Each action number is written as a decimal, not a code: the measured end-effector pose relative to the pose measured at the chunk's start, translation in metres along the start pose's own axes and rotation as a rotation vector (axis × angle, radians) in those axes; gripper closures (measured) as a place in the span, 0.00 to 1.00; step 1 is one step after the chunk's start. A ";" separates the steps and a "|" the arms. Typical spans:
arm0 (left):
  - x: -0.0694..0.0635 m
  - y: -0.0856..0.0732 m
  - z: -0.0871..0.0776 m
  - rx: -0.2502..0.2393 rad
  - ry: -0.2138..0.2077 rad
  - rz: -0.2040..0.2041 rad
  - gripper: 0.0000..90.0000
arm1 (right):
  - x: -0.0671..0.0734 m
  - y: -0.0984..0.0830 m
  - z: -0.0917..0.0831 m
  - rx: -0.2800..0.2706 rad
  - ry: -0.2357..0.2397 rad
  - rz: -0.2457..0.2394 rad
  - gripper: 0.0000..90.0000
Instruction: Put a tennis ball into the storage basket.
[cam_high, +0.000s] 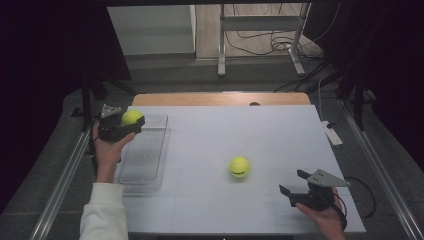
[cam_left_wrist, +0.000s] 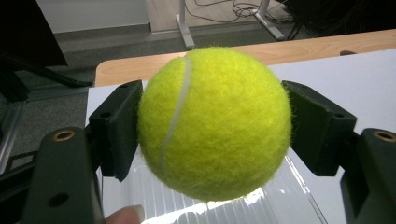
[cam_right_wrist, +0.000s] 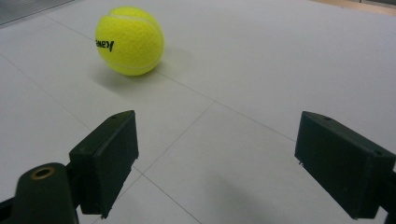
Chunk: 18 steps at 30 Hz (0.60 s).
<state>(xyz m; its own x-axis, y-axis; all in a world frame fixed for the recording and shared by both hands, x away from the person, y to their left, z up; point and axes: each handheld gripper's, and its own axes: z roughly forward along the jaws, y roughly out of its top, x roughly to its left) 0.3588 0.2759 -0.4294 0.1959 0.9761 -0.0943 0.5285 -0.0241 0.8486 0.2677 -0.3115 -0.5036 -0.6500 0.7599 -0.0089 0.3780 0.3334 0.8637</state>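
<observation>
While clamped between the jaws of the left gripper (cam_high: 131, 121), fuzzy yellow-green tennis ball with white seam (cam_left_wrist: 215, 122) hangs over far end of clear ribbed plastic tray (cam_high: 145, 155), at about ten o'clock on white table (cam_high: 260, 135); pads press both flanks, ball bulging above and below them; fingertip of holding hand visible at bottom edge of left gripper view. Second yellow-green tennis ball with black lettering (cam_high: 239, 167) rests on bare table near centre, slightly toward five o'clock, well apart from tray. Right gripper (cam_high: 295, 184) parked at about four o'clock, jaws spread wide with nothing between them; from right gripper view, lettered ball (cam_right_wrist: 129, 40) lies ahead at roughly eleven o'clock, clear of both pads.

Judged as mid-transfer: held ball about to be lowered into tray, lettered one not yet fetched.

Risks from here: release from too high, and likely bounce on hard plastic and out over low wall; release too near far rim, and possible roll off table edge at twelve o'clock; light tray perhaps shoved or tipped by descending jaws; round ball pinched only at its widest part, so any slackening could let it squirt free; lettered ball nudged off-centre by one jaw may roll away before closing.
</observation>
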 end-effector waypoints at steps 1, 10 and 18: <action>0.000 0.000 0.001 0.002 -0.001 -0.003 0.29 | 0.000 0.000 0.000 0.001 0.000 0.000 0.15; 0.007 -0.004 0.010 0.049 0.005 -0.008 0.29 | 0.000 0.000 0.000 0.003 0.000 0.000 0.15; 0.008 -0.005 0.015 0.074 0.006 -0.003 0.29 | 0.000 0.000 0.000 0.003 0.001 0.000 0.15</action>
<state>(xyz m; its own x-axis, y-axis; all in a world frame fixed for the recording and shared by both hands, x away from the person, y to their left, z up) 0.3701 0.2803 -0.4419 0.1890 0.9775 -0.0933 0.5887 -0.0367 0.8075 0.2678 -0.3116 -0.5041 -0.6505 0.7595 -0.0085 0.3798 0.3349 0.8623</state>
